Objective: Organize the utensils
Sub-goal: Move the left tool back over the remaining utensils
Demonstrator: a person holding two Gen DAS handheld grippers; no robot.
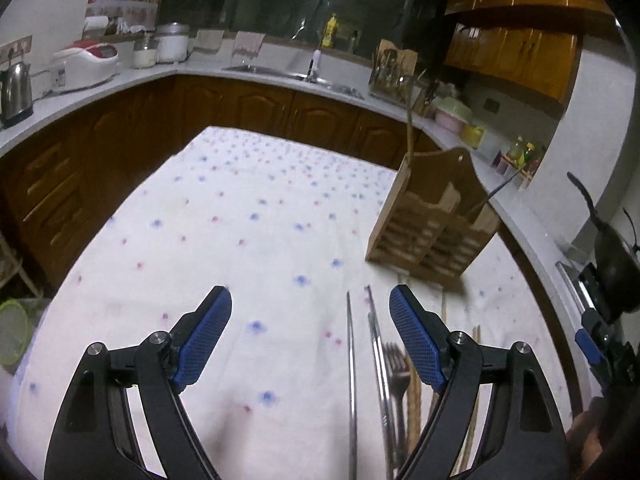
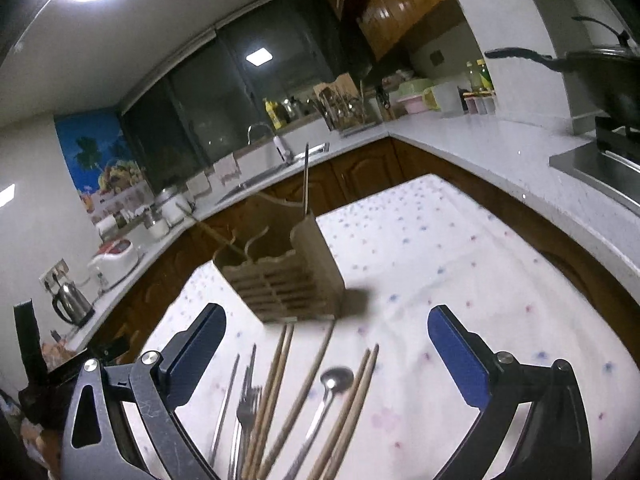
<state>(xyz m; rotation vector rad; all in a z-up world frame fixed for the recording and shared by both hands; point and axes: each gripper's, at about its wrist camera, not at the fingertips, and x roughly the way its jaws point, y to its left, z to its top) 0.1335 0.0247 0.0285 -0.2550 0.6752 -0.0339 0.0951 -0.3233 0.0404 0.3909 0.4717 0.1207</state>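
Note:
A wooden utensil holder point(image 1: 432, 220) stands on the flower-dotted tablecloth point(image 1: 248, 216), with a couple of sticks poking out of it. Loose utensils lie in front of it: metal chopsticks point(image 1: 351, 380), a fork point(image 1: 398, 364) and wooden chopsticks point(image 1: 476, 344). My left gripper point(image 1: 310, 308) is open above the cloth, the metal chopsticks lying under its right side. In the right wrist view the holder point(image 2: 280, 276) stands ahead. My right gripper point(image 2: 326, 326) is open over wooden chopsticks point(image 2: 276, 380), a spoon point(image 2: 336, 378), a fork point(image 2: 246, 400) and metal chopsticks point(image 2: 224, 400). Nothing is held.
Brown cabinets under a white counter point(image 1: 120, 76) wrap around the table, with a kettle point(image 1: 16, 92), a rice cooker point(image 1: 86, 62), a sink point(image 1: 260, 70) and a dish rack point(image 1: 390, 74). A black pan point(image 2: 600, 76) sits on the stove at the right.

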